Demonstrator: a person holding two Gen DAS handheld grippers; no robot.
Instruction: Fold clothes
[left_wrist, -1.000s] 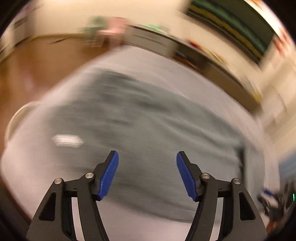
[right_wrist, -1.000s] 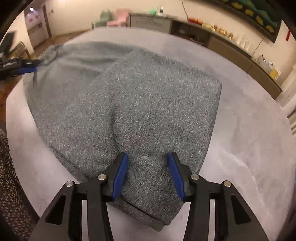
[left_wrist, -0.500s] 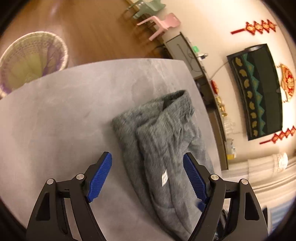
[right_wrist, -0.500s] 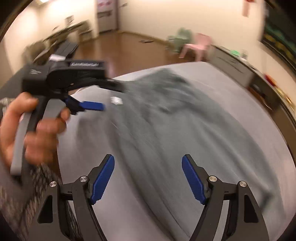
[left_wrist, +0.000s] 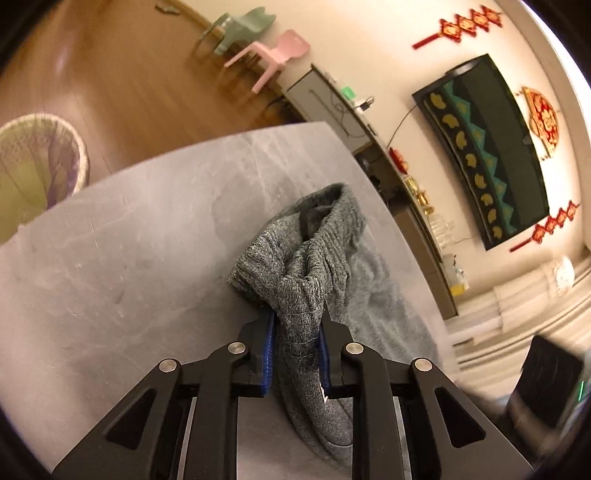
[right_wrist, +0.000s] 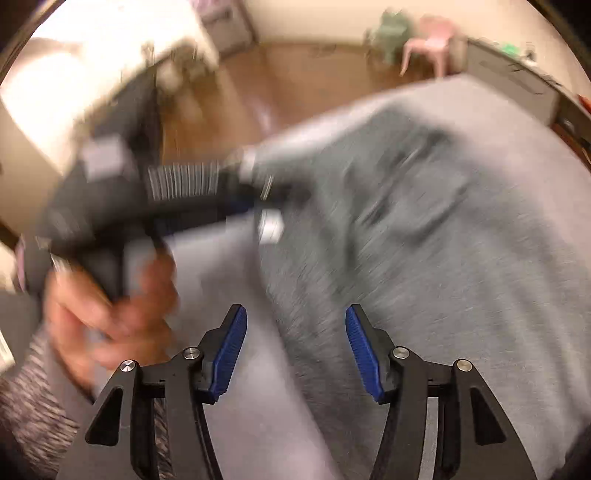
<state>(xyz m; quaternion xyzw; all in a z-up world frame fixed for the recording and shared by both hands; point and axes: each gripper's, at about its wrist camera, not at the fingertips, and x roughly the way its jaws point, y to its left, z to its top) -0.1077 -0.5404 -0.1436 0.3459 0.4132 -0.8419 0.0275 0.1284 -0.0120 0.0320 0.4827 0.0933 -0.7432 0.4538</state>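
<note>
While the left gripper (left_wrist: 295, 343) closes on a bunched hem of the grey knit garment (left_wrist: 321, 251), its blue pads press the cloth from both sides, so the fold of fabric is pinched and lifted slightly off the grey table (left_wrist: 129, 240). From that pinch the garment's long axis runs away from the jaws toward the far table edge, with the ribbed end standing up beyond the fingertips. At far left of that view a woven basket (left_wrist: 37, 162) sits on the wood floor, well apart. Moving rightward, the right-wrist view is blurred: a hand (right_wrist: 110, 314) grips the left tool at left, the garment (right_wrist: 443, 240) spreads across centre and right. The right gripper (right_wrist: 291, 347) hangs over the cloth's near edge, jaws narrowing, pads not pressing anything. Judgement: the right gripper is nearer the free near edge, and it probably needs to pinch there.
</note>
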